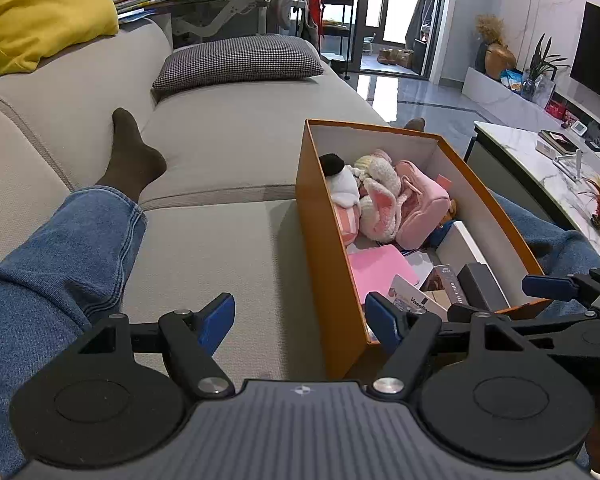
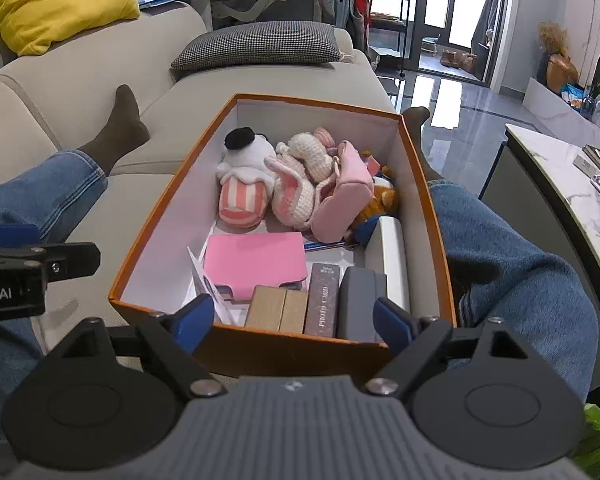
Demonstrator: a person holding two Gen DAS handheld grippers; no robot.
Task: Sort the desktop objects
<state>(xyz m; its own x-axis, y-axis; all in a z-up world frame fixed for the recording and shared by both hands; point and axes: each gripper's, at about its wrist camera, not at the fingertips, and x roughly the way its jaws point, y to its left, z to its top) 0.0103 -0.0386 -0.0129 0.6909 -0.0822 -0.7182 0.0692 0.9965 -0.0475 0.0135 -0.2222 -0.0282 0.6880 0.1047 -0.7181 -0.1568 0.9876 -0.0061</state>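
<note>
Resting on a grey sofa between the person's legs, the orange box holds plush toys, a pink notebook and small boxes. Both the left gripper and right gripper have fingers wide, empty.

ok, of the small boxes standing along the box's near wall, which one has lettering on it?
The dark brown box, in the middle of the row. White print runs along its face; the tan box on its left and the grey box on its right are plain.

Box on sofa between legs, toys inside
</note>
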